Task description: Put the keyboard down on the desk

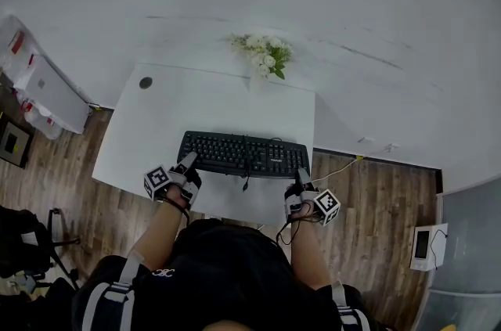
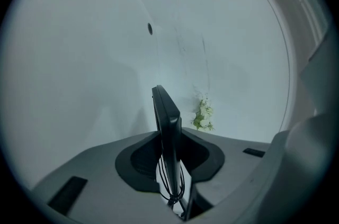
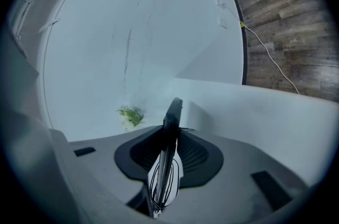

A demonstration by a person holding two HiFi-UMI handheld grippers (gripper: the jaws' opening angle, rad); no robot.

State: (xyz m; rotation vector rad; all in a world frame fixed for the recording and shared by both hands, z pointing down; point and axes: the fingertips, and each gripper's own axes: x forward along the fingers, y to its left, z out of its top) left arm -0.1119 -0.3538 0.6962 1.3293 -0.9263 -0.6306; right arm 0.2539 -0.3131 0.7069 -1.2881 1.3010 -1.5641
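Note:
A black keyboard [image 1: 243, 155] lies level over the near part of the white desk [image 1: 149, 130], held at both ends. My left gripper [image 1: 188, 163] is shut on its left front corner and my right gripper [image 1: 302, 179] on its right front corner. In the left gripper view the keyboard [image 2: 168, 130] stands edge-on between the dark pads [image 2: 139, 158], which press on it. The right gripper view shows the keyboard [image 3: 170, 130] clamped the same way between that gripper's pads [image 3: 198, 157]. Its bundled black cable [image 1: 246, 182] hangs from the front edge. Whether the keyboard touches the desk I cannot tell.
A small bunch of white flowers [image 1: 268, 55] stands at the desk's far edge by the wall, and a round cable hole [image 1: 145, 83] is at the far left. A white box [image 1: 55, 95] sits left of the desk. A small device [image 1: 427, 245] lies on the wooden floor at right.

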